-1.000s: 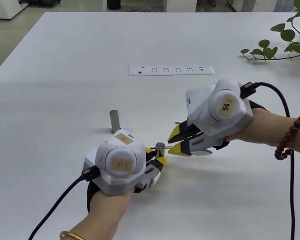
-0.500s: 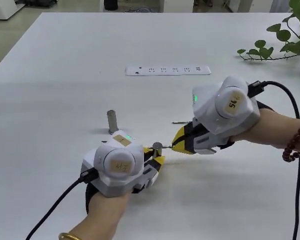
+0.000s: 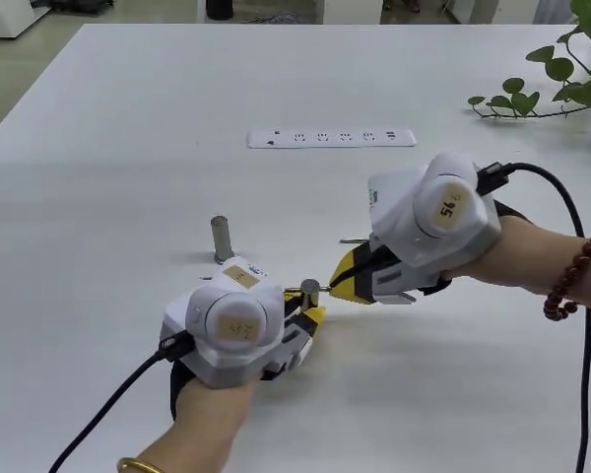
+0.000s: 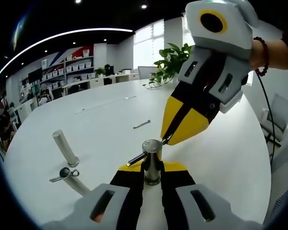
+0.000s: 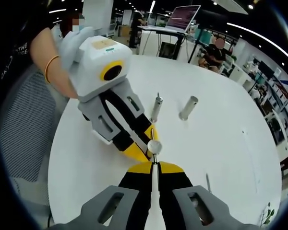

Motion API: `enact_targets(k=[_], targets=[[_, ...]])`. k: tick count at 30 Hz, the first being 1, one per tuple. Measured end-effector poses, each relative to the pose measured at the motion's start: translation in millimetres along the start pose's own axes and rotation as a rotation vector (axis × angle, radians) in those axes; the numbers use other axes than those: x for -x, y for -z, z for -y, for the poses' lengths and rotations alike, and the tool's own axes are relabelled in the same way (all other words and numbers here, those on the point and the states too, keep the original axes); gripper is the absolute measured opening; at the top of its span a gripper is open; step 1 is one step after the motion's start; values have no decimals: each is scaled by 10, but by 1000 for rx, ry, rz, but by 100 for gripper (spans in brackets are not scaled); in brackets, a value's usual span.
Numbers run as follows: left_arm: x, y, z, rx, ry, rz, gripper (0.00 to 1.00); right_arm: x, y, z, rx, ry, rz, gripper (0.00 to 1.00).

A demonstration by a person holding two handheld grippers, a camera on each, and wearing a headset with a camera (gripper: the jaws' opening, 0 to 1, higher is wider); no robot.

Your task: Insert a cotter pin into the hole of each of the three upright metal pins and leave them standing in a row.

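Here, a metal pin [image 4: 152, 160] is clamped upright in the left gripper [image 4: 152, 168], and a cotter pin [image 4: 137, 157] pinched in the right gripper [image 5: 153, 166] is lodged in its hole; a pinned pin [image 4: 66, 173] seems done, a bare pin [image 4: 65, 147] is left.

I count three metal pins in my left claw's view: the middle pin [image 4: 152, 160] at frame centre, a bare pin [image 4: 65, 148] and a fitted pin [image 4: 73, 178] at lower left. There are three cotter pins: a centre cotter pin [image 4: 136, 157], a lower-left cotter pin [image 4: 57, 178] and a loose cotter pin [image 4: 142, 124] on the table [image 3: 128, 128]. I also see two claws, my left claw [image 3: 310, 310] and my right claw [image 3: 340, 281], plus one power strip [image 3: 330, 138] and one plant [image 3: 552, 69].
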State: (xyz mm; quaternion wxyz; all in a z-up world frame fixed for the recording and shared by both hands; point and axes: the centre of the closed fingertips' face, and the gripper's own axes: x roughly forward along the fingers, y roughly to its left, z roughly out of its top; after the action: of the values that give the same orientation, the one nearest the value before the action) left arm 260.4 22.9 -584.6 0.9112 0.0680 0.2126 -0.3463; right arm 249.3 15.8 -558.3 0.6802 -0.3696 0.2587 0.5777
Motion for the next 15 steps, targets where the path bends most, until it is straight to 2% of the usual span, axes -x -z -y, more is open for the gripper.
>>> enact_targets(k=[11, 15], targets=[[-12, 10, -10, 48, -1, 6, 10, -16, -29, 14, 17, -3, 4, 0], [-17, 14, -8, 44, 1, 3, 10, -19, -31, 16, 20, -3, 1, 0]])
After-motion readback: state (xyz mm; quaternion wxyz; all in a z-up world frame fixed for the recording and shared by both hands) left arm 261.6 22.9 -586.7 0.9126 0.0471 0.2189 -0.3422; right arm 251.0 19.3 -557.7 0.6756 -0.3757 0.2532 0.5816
